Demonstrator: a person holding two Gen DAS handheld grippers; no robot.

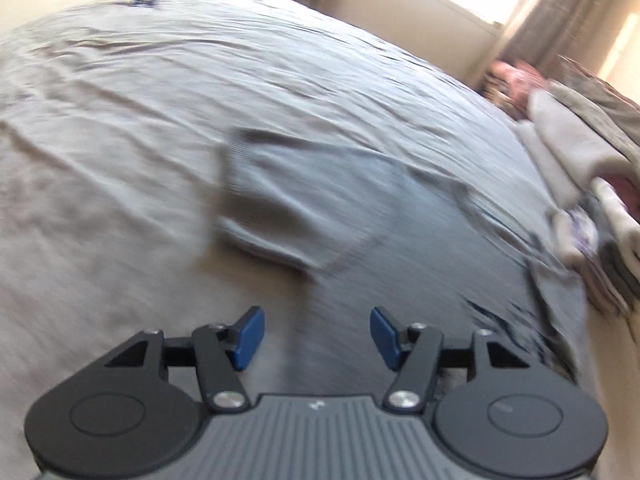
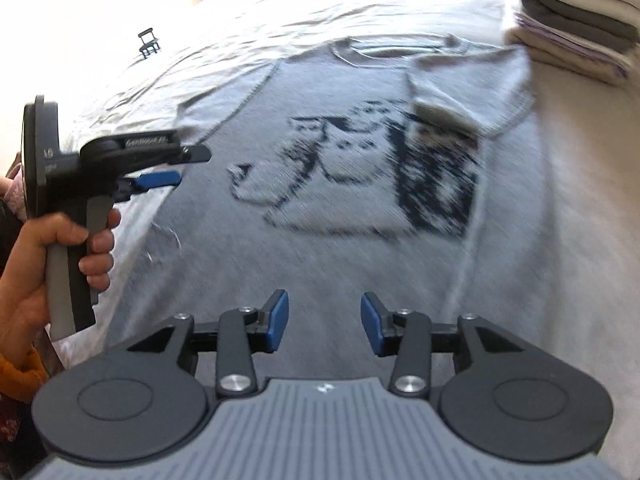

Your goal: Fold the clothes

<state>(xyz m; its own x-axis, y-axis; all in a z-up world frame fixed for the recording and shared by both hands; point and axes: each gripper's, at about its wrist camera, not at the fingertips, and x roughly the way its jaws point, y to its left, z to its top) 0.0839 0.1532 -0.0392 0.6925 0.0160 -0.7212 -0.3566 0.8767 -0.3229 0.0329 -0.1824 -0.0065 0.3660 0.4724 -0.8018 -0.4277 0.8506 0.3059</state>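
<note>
A grey T-shirt [image 2: 360,208] with a dark blue print lies flat, front up, on the bed, its collar at the far end. One sleeve [image 2: 448,96] is folded in over the print. My right gripper [image 2: 324,320] hovers open over the shirt's lower part, with nothing between its blue pads. A hand holds my left gripper [image 2: 188,166] at the shirt's left edge, by the other sleeve. In the blurred left wrist view that sleeve [image 1: 272,200] lies ahead of my left gripper [image 1: 318,336], which is open and holds nothing.
A stack of folded clothes [image 2: 580,20] sits on the bed right of the collar; it is the stack [image 1: 580,184] at the right of the left wrist view. A small black stand [image 2: 148,42] is on the far left. The wrinkled light bedsheet [image 1: 120,120] spreads around.
</note>
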